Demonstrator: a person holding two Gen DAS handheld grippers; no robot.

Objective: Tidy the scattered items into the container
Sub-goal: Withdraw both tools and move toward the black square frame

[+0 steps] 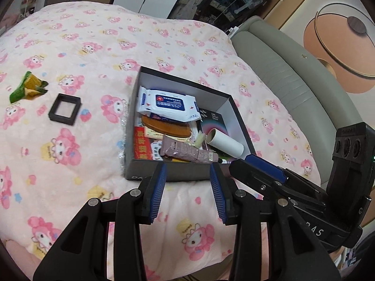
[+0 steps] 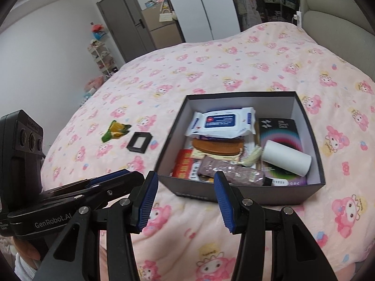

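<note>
A dark grey cardboard box (image 1: 150, 175) with a white lining is seen resting on a bed covered by a pink cartoon-print blanket (image 1: 70, 152). Inside the box are gathered a white pack of wet wipes with a blue label (image 1: 167, 104), a brown wooden comb (image 1: 164, 126), a white cardboard tube (image 1: 226, 142), a mauve foil sachet (image 1: 187, 153) and a black printed carton (image 2: 279, 131).

Two items are left out on the blanket, well apart from the box on its left: a small square black frame (image 1: 65, 109) and, beyond it, a crumpled green and yellow wrapper (image 1: 27, 86).

The left tongs (image 1: 188, 194) are held partly open, with nothing between the blue pads, just before the box's near wall. The right tongs (image 2: 185, 201) are likewise parted and empty.
</note>
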